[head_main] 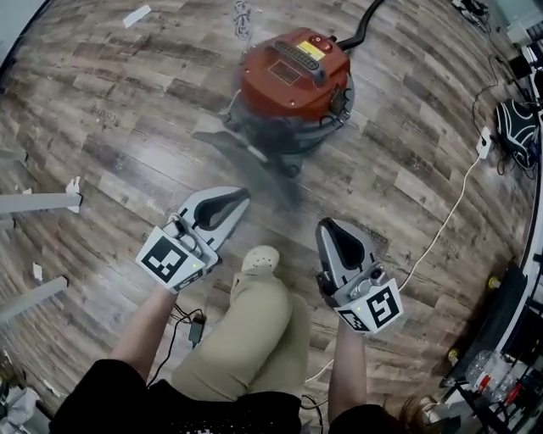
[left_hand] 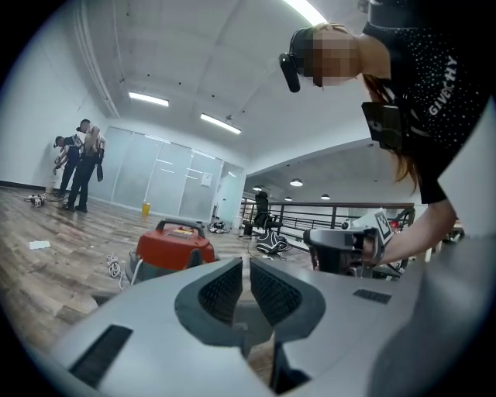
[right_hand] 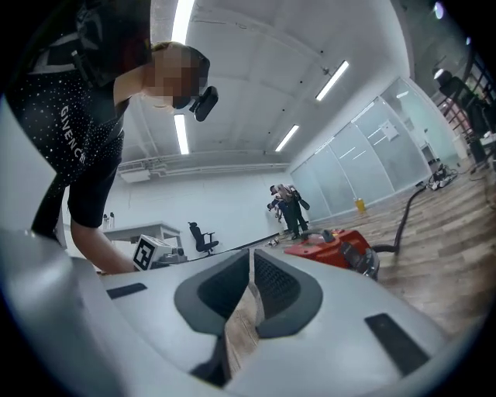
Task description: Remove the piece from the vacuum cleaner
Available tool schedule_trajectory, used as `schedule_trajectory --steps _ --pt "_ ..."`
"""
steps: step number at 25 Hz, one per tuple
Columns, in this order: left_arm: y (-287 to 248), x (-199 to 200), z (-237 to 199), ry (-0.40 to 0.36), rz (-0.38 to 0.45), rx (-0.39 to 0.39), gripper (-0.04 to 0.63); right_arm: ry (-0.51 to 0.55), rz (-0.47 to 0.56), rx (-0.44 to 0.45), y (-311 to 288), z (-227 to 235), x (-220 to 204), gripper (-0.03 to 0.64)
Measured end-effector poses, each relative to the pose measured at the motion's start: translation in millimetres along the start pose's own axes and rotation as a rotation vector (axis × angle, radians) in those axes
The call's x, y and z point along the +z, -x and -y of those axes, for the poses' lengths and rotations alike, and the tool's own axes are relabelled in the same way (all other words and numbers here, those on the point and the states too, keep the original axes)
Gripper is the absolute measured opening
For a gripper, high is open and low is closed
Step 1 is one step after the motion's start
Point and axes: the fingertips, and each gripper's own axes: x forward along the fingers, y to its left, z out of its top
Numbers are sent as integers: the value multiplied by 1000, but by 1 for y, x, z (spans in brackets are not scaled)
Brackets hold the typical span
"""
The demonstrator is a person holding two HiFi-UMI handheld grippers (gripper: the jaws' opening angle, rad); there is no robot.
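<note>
Red vacuum cleaner [head_main: 293, 80] stands on the wood floor [head_main: 110, 110] ahead of both grippers, well apart from either, with a black hose [head_main: 366, 17] leaving its far side. Left gripper [head_main: 240, 197] and right gripper [head_main: 327, 225] are both pressed closed with nothing between the jaws, held low either side of the person's leg [head_main: 254, 339], likely a ready stance before reaching. Which piece comes off, cannot tell; nothing looks removed yet

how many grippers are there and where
2. The left gripper is at lower left of the head view, the right gripper at lower right, both shut and empty, short of the red vacuum cleaner ahead. None looks hidden.
</note>
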Motion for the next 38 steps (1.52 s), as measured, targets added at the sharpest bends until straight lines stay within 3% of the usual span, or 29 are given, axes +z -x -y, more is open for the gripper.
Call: schedule_trajectory --steps 2,5,8,10,13,18,21,25,28,31,34,36,38 --pt "-6 -31 -8 -1 24 -6 57 8 1 26 -1 10 -34 17" --pt "-14 -59 -11 32 102 -58 119 -11 44 78 -1 26 -78 86" --pt "-17 -73 -3 -52 164 -122 165 2 69 130 -5 33 -115 161" --pt "-10 -77 -13 -81 208 -85 190 37 77 160 -10 31 -131 200" --pt "9 -73 -53 -102 266 50 190 123 104 161 -21 31 -134 207" --pt "24 -60 -114 -231 227 198 190 196 137 185 -30 21 -118 206" --pt "30 -56 -154 -218 196 245 190 197 135 173 -34 22 -115 206" --pt "17 -64 -180 -296 99 209 190 205 97 184 -37 22 -121 206" --pt "8 -69 -184 -276 94 158 189 193 94 171 -41 23 -124 203" --pt "6 -69 -185 -295 95 178 187 212 94 180 -45 18 -122 174" --pt "15 -71 -186 -294 97 226 97 238 102 148 -43 20 -121 57" --pt "22 -74 -182 -304 95 237 45 203 119 131 -40 26 -120 39" --pt "30 -78 -174 -341 85 248 34 200 116 142 -39 25 -120 32"
